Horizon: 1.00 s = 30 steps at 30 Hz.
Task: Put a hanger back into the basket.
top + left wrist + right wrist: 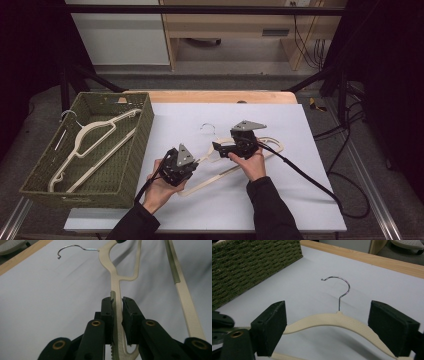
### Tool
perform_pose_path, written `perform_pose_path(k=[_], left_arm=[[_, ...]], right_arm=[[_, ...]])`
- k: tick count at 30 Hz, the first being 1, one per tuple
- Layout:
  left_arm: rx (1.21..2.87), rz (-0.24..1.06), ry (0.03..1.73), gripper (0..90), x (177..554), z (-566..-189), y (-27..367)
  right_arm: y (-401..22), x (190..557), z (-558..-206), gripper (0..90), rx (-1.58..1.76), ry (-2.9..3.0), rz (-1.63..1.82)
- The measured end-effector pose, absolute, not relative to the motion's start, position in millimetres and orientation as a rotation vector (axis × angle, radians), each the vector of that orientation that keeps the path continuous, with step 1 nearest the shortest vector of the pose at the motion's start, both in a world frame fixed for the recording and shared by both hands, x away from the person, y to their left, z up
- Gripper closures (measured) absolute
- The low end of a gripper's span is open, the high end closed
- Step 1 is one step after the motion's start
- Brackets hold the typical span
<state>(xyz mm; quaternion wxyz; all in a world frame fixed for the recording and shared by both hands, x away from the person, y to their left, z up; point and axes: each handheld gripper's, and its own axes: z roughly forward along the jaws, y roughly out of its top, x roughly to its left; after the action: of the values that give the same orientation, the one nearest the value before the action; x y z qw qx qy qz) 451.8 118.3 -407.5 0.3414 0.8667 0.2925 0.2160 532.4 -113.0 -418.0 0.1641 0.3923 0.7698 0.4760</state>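
A cream plastic hanger [220, 172] with a metal hook [207, 127] sits low over the white table top. My left gripper [194, 161] is shut on the hanger's left arm; in the left gripper view the pads [130, 310] clamp the thin cream arm [113, 277] edge-on. My right gripper [218, 148] is at the hanger's neck. In the right gripper view its jaws [328, 306] stand wide apart, with the hanger's shoulder [329, 318] and hook [344, 290] between them and no pad touching.
A green woven basket [137, 145] stands at the table's left and holds another cream hanger [95, 132]; its wall [249, 267] is close beyond my right gripper. A wooden edge [220, 96] borders the far side. Black cables [310, 180] trail off to the right.
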Motion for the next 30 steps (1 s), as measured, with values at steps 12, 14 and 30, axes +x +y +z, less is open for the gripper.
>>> perform_pose_path(k=[12,14,30], left_arm=[[2.256,0.585,0.741,79.5,448,-402,117],[2.249,0.584,0.747,79.5,447,-402,117],[2.241,0.586,0.750,79.6,446,-404,115]], right_arm=[[-105,559,-417,32.2,1.169,2.204,1.311],[-102,562,-419,35.0,1.174,2.213,1.294],[-88,586,-442,64.4,1.241,2.289,1.166]])
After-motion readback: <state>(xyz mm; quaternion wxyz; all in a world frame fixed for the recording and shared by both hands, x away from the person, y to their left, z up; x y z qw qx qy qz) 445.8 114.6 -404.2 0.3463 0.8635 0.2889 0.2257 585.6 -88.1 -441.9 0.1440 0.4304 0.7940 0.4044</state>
